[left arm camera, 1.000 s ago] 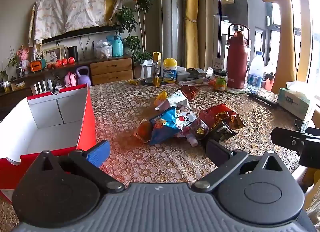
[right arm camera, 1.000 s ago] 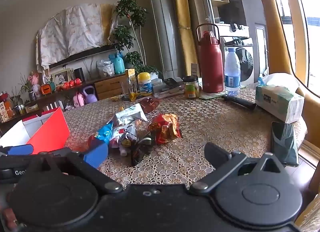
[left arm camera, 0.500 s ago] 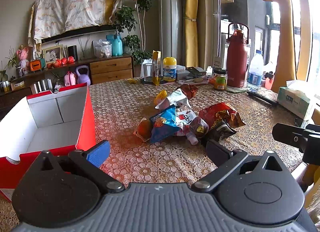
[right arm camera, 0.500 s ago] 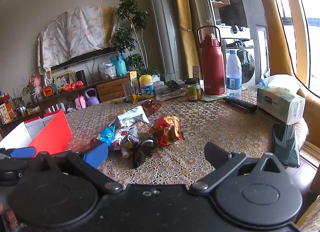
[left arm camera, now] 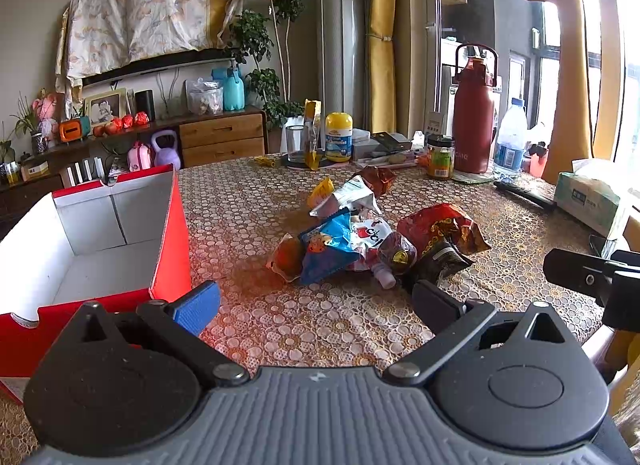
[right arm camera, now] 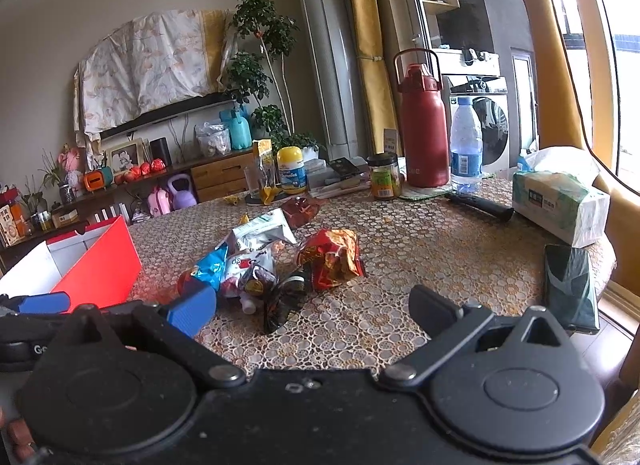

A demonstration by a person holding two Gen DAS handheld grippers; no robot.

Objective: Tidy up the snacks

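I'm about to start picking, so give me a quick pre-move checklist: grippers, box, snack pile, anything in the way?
1. Left gripper open with nothing between its fingers: ok.
2. Right gripper open, holding nothing: ok.
3. Red box open on top, visible part of its inside bare: ok.
4. Snack pile on the table between the grippers and the bottles: ok.
5. Packets lie separately for a clean single grasp: not ok, they overlap.
6. Phone clear of the pile, by the table edge: ok.
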